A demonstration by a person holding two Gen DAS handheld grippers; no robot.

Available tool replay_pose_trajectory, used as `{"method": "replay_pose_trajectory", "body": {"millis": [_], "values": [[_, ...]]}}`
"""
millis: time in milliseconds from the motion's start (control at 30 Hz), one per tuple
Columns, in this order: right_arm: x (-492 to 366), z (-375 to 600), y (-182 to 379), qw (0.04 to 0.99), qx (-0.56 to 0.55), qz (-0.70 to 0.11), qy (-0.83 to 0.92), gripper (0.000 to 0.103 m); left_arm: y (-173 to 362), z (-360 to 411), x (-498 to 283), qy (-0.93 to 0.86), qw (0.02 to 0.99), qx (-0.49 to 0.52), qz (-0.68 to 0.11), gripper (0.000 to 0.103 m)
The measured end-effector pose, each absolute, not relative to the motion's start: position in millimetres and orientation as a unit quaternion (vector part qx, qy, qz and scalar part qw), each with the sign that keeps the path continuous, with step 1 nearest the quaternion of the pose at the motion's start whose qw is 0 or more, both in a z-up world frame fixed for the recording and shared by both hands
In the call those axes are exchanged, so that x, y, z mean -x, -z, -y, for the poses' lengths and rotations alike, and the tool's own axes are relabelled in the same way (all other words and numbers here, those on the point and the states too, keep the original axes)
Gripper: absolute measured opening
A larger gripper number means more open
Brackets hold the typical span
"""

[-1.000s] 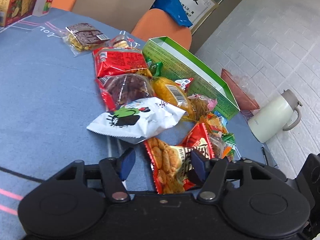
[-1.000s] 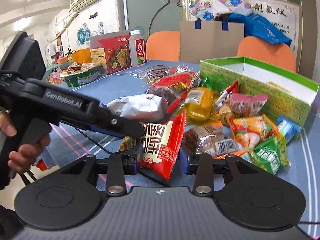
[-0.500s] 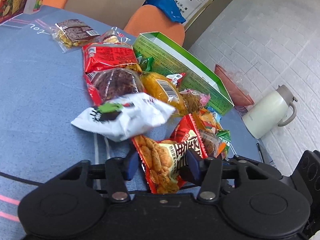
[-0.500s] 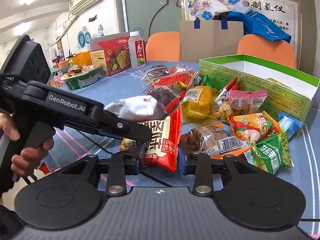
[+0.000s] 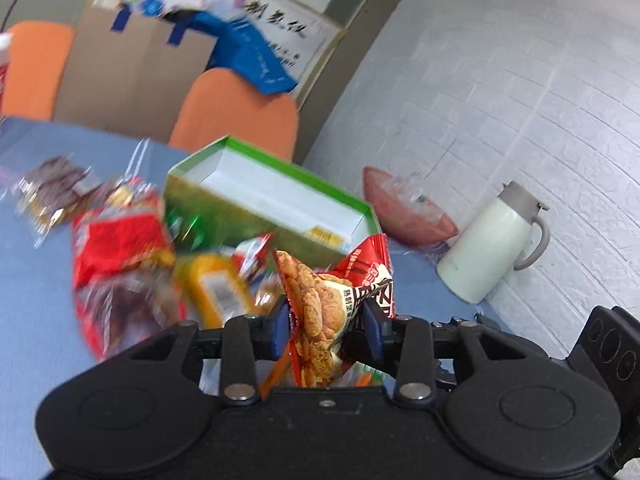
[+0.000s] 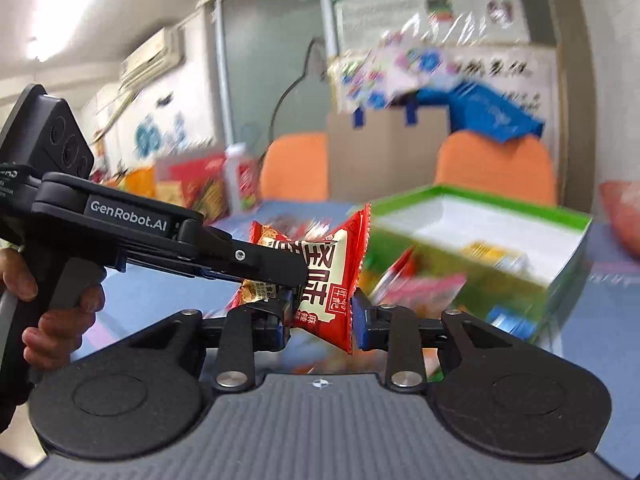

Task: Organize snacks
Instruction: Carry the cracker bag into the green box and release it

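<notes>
**Red snack packet held by both grippers**

Red snack packet [image 5: 320, 304] off the table [image 5: 36, 264], pinched by left gripper [image 5: 326, 320] and right gripper [image 6: 320, 314], jaws closing on it. Green box [image 5: 280, 200] at 12 o'clock; blurred snack pile [image 5: 132, 252] at 10.

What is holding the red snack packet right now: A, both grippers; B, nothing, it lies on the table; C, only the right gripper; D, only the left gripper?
A: the left gripper and right gripper both pinch the red snack packet, lifted clear of the pile.

2 grippers [image 5: 326, 322], perhaps 2 chairs [image 5: 236, 108].
</notes>
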State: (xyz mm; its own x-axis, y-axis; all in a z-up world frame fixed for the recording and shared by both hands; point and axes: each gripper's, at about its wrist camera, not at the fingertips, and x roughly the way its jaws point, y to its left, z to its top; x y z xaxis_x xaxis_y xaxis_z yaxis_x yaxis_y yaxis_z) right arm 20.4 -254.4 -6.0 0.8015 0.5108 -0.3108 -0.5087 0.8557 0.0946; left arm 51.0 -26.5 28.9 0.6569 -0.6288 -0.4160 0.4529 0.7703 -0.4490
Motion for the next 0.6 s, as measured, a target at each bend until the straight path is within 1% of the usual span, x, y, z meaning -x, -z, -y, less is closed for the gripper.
{"method": "replay_pose_trajectory", "body": {"millis": [233, 367, 600], "values": [[-70, 289, -3, 0.97, -0.013, -0.124, -0.208, 0.053, -39, 76, -120, 0.332, 0.891, 0.146, -0.275, 0.062], [-103, 310, 2, 0.977, -0.024, -0.118, -0.178, 0.052, -34, 94, -162, 0.342, 0.878, 0.167, -0.289, 0.062], [-142, 333, 16, 0.979, -0.055, -0.124, -0.15, 0.052, -27, 121, -203, 0.34, 0.88, 0.147, -0.297, 0.064]]}}
